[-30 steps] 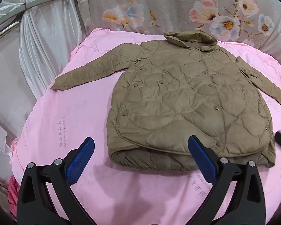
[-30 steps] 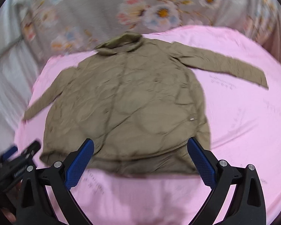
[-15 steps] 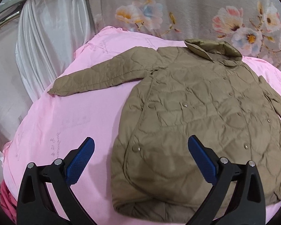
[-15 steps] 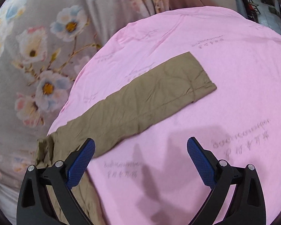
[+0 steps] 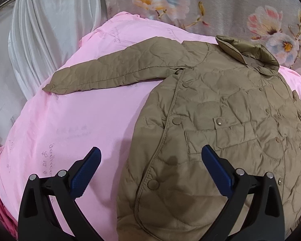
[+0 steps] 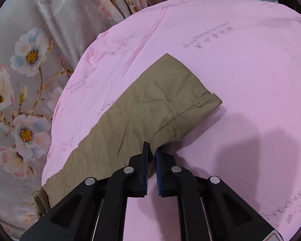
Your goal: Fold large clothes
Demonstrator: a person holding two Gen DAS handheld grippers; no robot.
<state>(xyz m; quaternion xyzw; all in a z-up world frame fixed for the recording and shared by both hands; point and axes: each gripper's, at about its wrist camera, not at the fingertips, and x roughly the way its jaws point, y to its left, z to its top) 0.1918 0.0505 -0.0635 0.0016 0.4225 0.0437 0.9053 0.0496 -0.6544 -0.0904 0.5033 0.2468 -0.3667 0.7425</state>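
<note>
right gripper [image 6: 153,149] just clamped onto jacket [image 6: 130,124] cuff; left gripper [image 5: 149,158] hangs agape.

The surface was a bed covered in a smooth pink sheet [image 5: 74,124] with faint lines of small printed script scattered over it; it bulged up a bit like a dome and showed a few soft creases near the far edge; directly on it lay a khaki-olive quilted puffer jacket [image 5: 220,124], front side up, snap buttons showing, collar toward the far edge; one sleeve [image 5: 114,74] stretched out flat to the side on the pink fabric, cuff near the bed's edge; in the right wrist view the other khaki sleeve [image 6: 142,120] also ran out over the sheet [image 6: 240,76], its near edge puckered upward off the fabric.
</note>
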